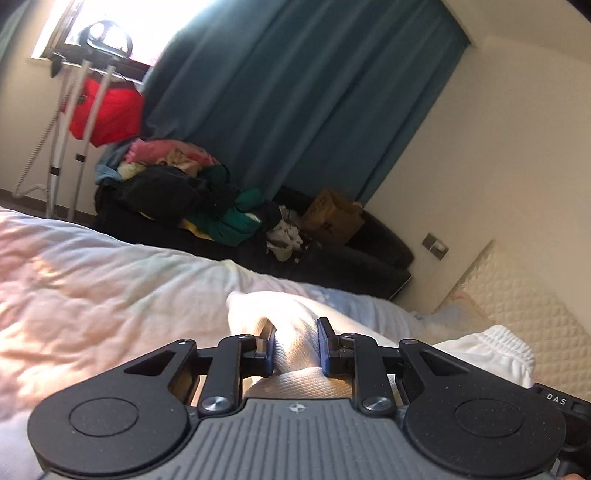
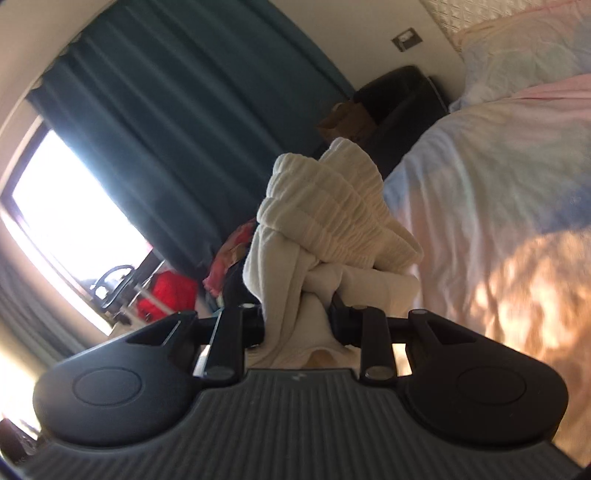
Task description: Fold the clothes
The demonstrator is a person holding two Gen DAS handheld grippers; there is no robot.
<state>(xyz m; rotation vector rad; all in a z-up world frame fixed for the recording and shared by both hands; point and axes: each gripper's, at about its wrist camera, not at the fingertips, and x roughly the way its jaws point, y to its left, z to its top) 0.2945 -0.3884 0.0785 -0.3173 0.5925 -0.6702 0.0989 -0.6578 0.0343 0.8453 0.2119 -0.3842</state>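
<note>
Holding a bunched white garment [image 2: 325, 221] up over the bed [image 2: 480, 206], the right gripper [image 2: 297, 314] has its jaws closed on it. The left gripper [image 1: 295, 347] pinches the garment's ribbed part too. Behind them, clothes [image 1: 177, 184] pile on a dark sofa [image 1: 332, 258] by the blue curtain [image 1: 295, 92].

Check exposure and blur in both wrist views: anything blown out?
Left wrist view: window clipped to white, sun patch bleaches the white garment, distant clothes pile soft. Right wrist view: window blown out, curtain smeared, orange sun dapples on the bedding, fisheye bends the edges.
</note>
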